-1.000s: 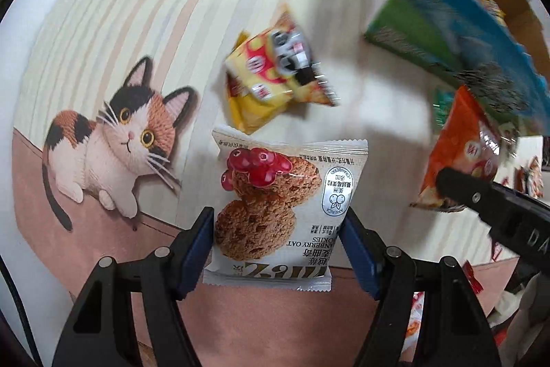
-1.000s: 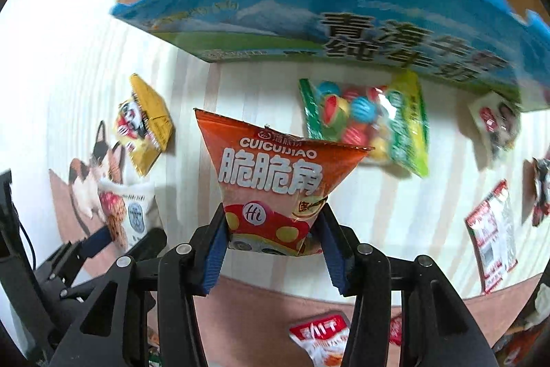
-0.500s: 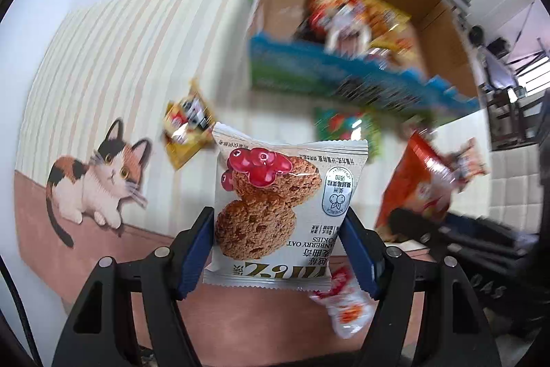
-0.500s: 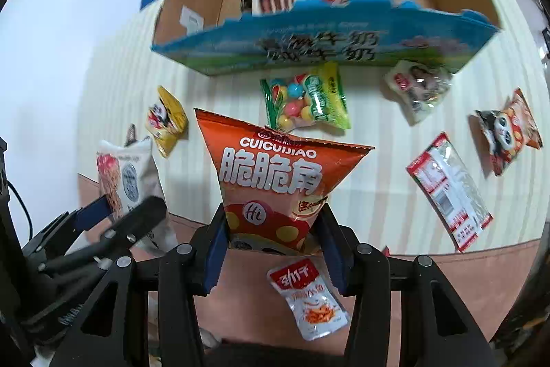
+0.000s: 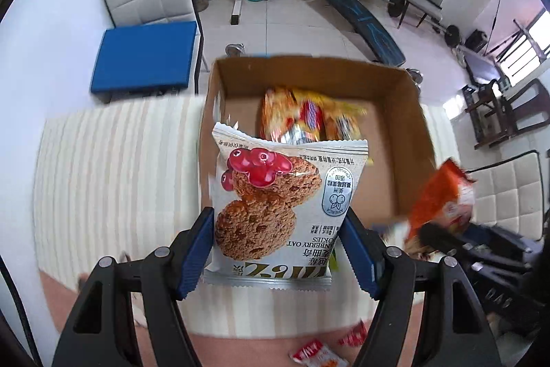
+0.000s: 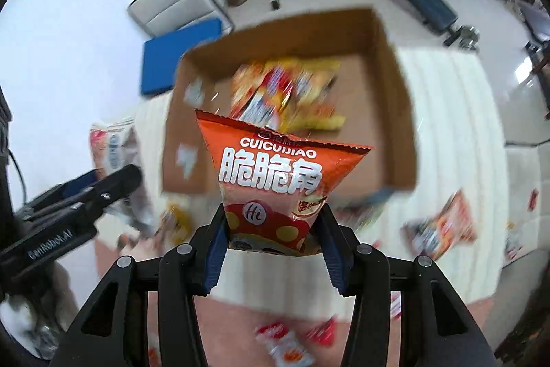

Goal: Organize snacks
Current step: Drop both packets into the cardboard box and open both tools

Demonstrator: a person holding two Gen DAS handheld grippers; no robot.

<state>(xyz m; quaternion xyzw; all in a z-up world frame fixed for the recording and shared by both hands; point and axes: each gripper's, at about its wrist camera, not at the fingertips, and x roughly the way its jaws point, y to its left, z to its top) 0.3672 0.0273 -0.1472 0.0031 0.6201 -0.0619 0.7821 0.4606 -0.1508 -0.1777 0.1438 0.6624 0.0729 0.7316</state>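
My left gripper (image 5: 275, 250) is shut on a white cranberry oat cookie pack (image 5: 282, 195), held in the air in front of an open cardboard box (image 5: 409, 126). My right gripper (image 6: 273, 239) is shut on an orange triangular snack bag (image 6: 275, 174), also held up before the same cardboard box (image 6: 395, 98). Several yellow and red snack packs (image 5: 309, 116) lie in the box. In the left wrist view the orange bag (image 5: 440, 195) and right gripper show at the right. The cookie pack (image 6: 113, 147) shows at the left of the right wrist view.
A striped tablecloth (image 5: 120, 177) covers the table; small red sachets (image 5: 316, 353) and more snack packs (image 6: 443, 226) lie on it near the front and right. Behind the table stand a chair with a blue cushion (image 5: 144, 57) and a weight bench (image 5: 357, 9).
Both grippers have risen and tilted up with their packs. The view went from the cat-print cloth and the box's blue side to the open box top and the room beyond.
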